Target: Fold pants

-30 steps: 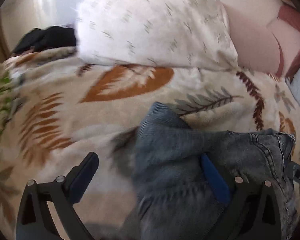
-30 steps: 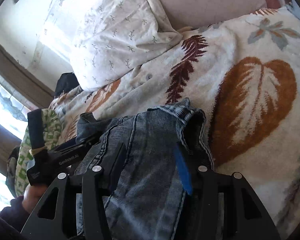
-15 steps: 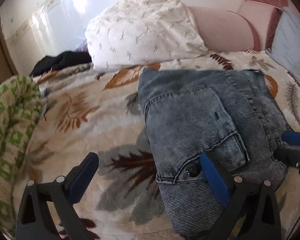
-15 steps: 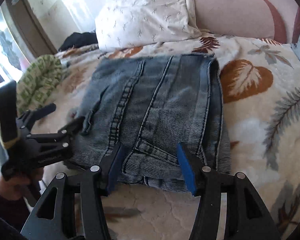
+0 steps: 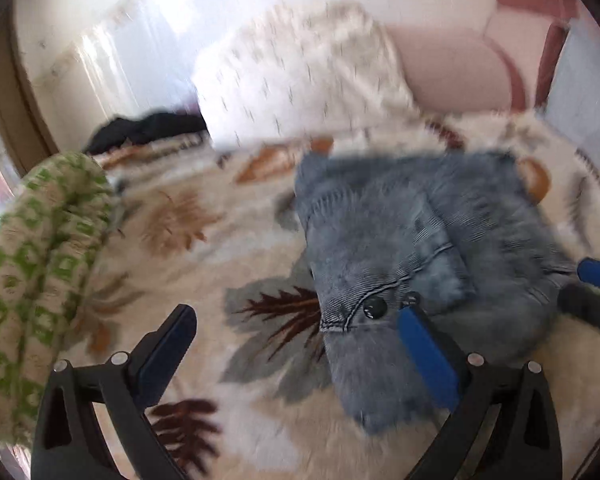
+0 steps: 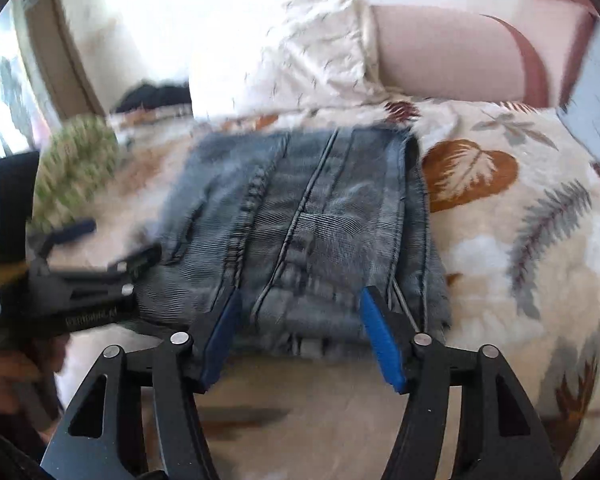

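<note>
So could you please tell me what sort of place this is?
Most likely a bedroom: the folded blue denim pants lie on a cream leaf-patterned fleece blanket, with a white sprig-printed pillow propped against a pink padded headboard.

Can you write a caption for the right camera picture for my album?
Folded jeans lie on the leafy blanket as the right tool opens.

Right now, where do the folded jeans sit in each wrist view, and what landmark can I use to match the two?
Left wrist view: the folded jeans lie right of centre on the leaf-print blanket, their near end by the left gripper's right finger.
Right wrist view: the folded jeans fill the centre, their near edge at the tips of the opening right gripper.
Shared landmark: the white pillow behind the jeans.
</note>
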`<state>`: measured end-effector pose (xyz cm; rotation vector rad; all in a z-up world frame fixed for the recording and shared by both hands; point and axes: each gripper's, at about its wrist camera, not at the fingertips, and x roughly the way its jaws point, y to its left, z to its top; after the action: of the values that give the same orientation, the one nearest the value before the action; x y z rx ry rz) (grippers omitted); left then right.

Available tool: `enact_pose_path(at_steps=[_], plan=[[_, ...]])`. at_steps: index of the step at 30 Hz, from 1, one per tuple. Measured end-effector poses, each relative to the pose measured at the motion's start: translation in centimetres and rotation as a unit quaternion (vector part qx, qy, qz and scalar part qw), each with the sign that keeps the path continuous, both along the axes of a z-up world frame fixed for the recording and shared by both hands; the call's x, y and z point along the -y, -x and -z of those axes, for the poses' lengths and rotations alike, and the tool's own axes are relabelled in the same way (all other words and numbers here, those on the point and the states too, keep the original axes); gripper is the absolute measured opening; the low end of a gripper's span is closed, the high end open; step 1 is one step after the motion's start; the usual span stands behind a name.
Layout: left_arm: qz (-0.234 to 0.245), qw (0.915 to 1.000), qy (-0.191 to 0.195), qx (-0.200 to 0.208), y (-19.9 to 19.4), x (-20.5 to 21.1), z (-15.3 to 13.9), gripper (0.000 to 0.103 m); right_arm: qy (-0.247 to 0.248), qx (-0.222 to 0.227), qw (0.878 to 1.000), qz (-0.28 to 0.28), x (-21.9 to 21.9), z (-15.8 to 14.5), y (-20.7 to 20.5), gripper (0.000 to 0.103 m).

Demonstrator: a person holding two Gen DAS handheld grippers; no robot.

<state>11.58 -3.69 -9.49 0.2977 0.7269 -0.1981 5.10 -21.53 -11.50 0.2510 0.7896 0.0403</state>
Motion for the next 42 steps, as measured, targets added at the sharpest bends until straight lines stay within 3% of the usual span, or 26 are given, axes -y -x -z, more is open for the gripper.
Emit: enact_pose_path(at_steps=[6,8,16,24,42], plan=[[-0.013,0.9981,0.026,0.055,5.5,-2.2,-5.2,0.103,-0.039,0.103,0.994,0.006,-0.1,-5.6,5.5,0.068],[-0.015,0.9972,0.028,0.067,6.7,-2.7,-6.3,0.103,-0.026,0.124,0.992,0.008,-0.9,-6.8,7.4,0.081],[-0.032,0.9941,0.044,0.093,10.2,-3.9,-8.9,0.103,0.019,0.189,0.982,0.006,-1.9,-8.7,11.8,0.084],[-0.052,0.9918,0.047,0.106,11.0,-4.4,-9.4,0.103,0.018,0.163,0.986,0.003,-2.3,-7.0,10.8,0.084],[-0.075,0.9941,0.035,0.070,9.5,-4.1,-6.4,0.103,0.030,0.162,0.986,0.013,-3.3,-6.1,10.6,0.085]])
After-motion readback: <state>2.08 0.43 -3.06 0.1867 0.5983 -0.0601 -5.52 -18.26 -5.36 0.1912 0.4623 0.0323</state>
